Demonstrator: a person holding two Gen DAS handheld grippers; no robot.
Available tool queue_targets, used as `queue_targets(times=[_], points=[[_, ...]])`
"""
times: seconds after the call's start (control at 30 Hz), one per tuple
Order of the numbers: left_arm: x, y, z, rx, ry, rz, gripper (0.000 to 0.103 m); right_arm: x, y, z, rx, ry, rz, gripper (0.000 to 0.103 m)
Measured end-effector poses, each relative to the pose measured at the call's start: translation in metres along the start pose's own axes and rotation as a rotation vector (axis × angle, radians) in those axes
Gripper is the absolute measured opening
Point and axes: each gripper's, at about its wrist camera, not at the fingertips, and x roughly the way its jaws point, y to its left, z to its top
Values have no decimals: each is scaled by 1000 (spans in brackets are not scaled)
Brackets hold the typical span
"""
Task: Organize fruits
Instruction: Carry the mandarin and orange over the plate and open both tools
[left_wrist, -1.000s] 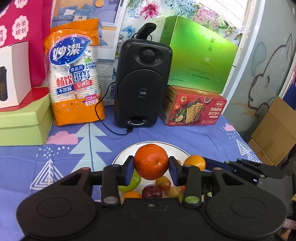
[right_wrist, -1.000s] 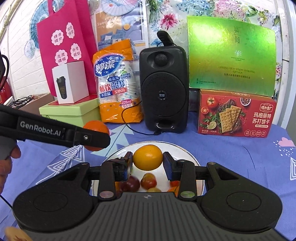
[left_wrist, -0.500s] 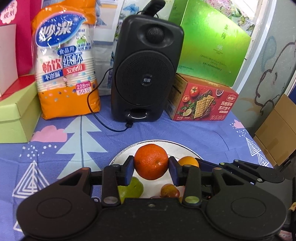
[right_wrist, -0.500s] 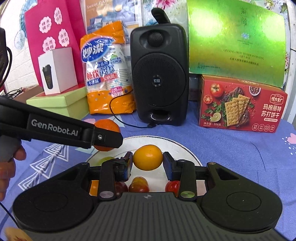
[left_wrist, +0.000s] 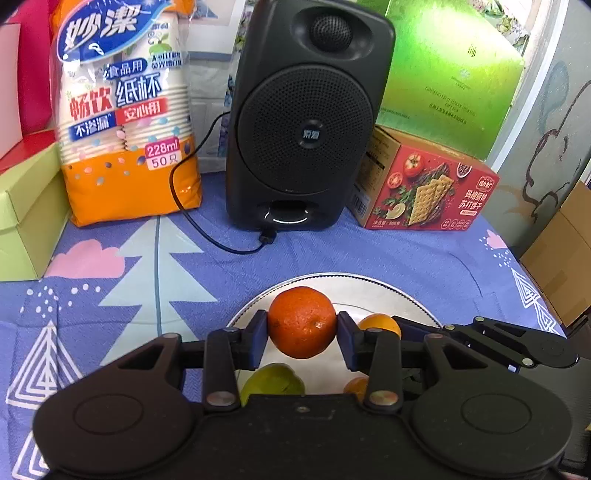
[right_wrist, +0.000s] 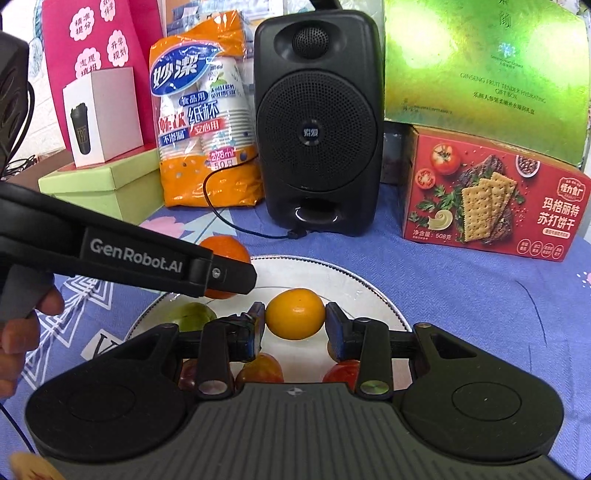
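The left claw (left_wrist: 302, 325) is closed on a dark orange (left_wrist: 302, 322), pads on its two sides, holding it over the white plate (left_wrist: 369, 282). The right claw (right_wrist: 294, 320) is closed the same way on a smaller yellow orange (right_wrist: 294, 314) over that plate. Both fruits look round, light and a bit soft, with smooth skin, so they could roll or slip; a gentle squeeze across the widest part seems best. A green fruit (right_wrist: 192, 315) lies on the plate too. Behind the plate stand a black speaker (right_wrist: 317, 118), a cup bag (right_wrist: 203, 110) marked "228ml 50" and a red cracker box (right_wrist: 495, 199) marked "508". The left claw's arm says "GenRobot.AI".
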Motion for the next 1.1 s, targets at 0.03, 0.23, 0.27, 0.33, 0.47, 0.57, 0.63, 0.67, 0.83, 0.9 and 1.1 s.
queue_targets(times=[0.03, 0.23, 0.27, 0.33, 0.47, 0.57, 0.63, 0.67, 0.83, 0.9, 1.1], points=[[1, 1, 0, -1, 2, 0, 96, 1, 0, 0, -5, 3, 0, 62], [7, 3, 1, 0, 14, -4, 96, 7, 0, -1, -11, 13, -4, 62], [7, 3, 1, -1, 14, -5, 96, 8, -1, -1, -11, 12, -4, 62], [8, 3, 1, 1, 15, -7, 96, 9, -1, -1, -13, 11, -7, 62], [11, 2, 0, 16, 22, -5, 97, 11, 0, -1, -22, 13, -9, 62], [12, 2, -1, 20, 23, -4, 97, 13, 1, -2, -33, 18, -6, 62], [9, 4, -2, 12, 5, -10, 101, 13, 2, -2, -44, 22, -5, 62], [7, 4, -1, 11, -2, -16, 102, 13, 3, -2, -51, 17, -10, 62], [-9, -3, 1, 37, -63, 6, 103, 9, 5, -2, -73, -1, -18, 71], [-16, -5, 0, 36, -100, 39, 103, 6, 6, -3, -77, -3, -16, 80], [-32, -7, 2, 20, -112, 64, 103, -6, 9, -6, -93, -23, -25, 103]])
